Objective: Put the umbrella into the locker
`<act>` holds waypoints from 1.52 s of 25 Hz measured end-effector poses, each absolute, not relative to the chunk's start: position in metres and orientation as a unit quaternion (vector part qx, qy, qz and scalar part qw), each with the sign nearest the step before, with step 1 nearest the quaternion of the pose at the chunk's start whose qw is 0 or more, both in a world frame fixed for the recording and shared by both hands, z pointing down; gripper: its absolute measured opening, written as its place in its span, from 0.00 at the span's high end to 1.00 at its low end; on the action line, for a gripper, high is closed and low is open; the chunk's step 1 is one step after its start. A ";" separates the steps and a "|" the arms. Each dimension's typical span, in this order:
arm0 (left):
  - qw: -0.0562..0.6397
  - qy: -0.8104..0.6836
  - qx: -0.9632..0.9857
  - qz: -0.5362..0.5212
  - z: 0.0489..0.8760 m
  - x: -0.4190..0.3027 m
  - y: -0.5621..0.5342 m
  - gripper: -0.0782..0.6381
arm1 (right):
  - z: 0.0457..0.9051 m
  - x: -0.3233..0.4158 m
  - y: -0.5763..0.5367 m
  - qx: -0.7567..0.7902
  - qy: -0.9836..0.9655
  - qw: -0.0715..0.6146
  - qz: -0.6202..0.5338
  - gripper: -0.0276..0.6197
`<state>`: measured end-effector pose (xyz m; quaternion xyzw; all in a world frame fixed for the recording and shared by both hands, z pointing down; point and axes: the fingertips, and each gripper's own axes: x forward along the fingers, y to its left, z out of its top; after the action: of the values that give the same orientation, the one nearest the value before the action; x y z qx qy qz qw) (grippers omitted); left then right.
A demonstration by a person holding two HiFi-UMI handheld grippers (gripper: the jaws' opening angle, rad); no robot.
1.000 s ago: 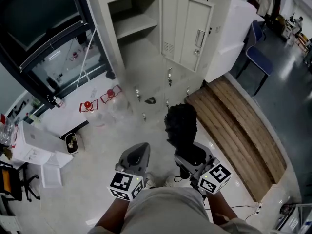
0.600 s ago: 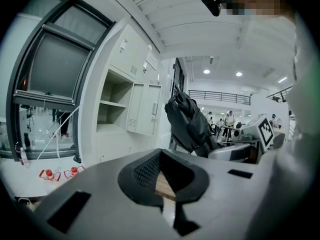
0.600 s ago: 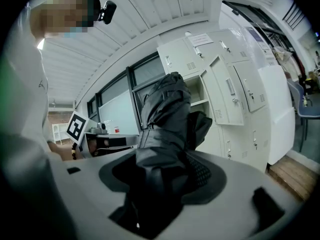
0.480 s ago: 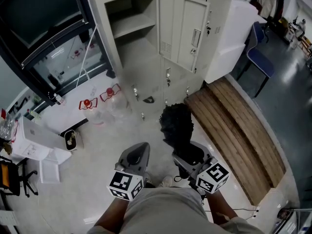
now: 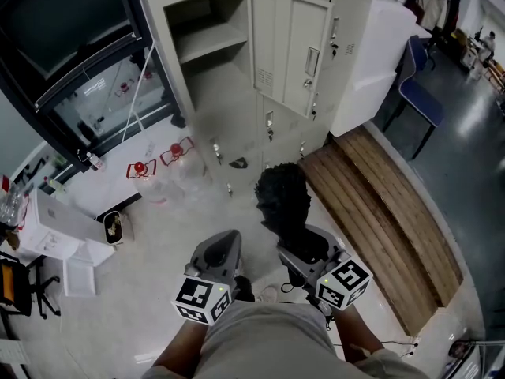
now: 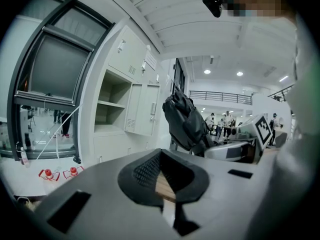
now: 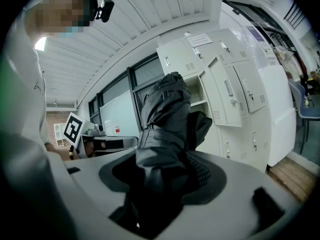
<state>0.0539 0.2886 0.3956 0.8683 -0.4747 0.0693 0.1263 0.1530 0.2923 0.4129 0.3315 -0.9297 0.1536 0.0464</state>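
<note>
The umbrella point(image 5: 284, 200) is folded, black and loosely bunched. It stands upright in the middle of the head view, just above the right tool point(image 5: 302, 247). That tool's jaws are clamped on its lower end, and the right gripper view shows dark cloth filling the gap between them. The left tool point(image 6: 161, 175) sits beside it at lower centre. Its jaws are drawn together, or very nearly so, with nothing held between them.

The locker point(image 5: 207, 43) is at the top of the frame, well apart from the umbrella. One compartment is open and shows a bare shelf. Its door point(image 5: 293, 50) hangs partly swung out to the right of the opening.

The carry to the locker looks to be the step in hand, and several things could go wrong:

- The grip is low and most of the umbrella rises above it, so a quick swing could tip the umbrella in the jaws or work it loose.
- The loose folds could snag on the door's edge or the shelf lip on the way in.
- The door may narrow the opening, and the free left tool is probably needed to hold it back.
- The wooden boards point(image 5: 387, 212) on the floor at right lie close to the walking path and could catch a foot.
</note>
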 end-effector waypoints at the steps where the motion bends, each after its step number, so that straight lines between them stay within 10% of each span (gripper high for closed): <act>1: 0.125 -0.475 0.868 0.069 0.395 0.054 0.287 0.87 | 0.413 0.153 0.290 0.331 -0.930 0.047 0.153 0.55; 38: 0.129 -0.449 0.882 0.068 0.406 -0.037 -0.037 0.87 | 0.432 0.061 -0.018 0.360 -0.914 0.077 0.172 0.55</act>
<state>-0.0375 -0.0368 0.4064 0.8817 -0.4489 0.0678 0.1286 0.0607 -0.0178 0.4316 0.3601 -0.9136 0.1725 0.0772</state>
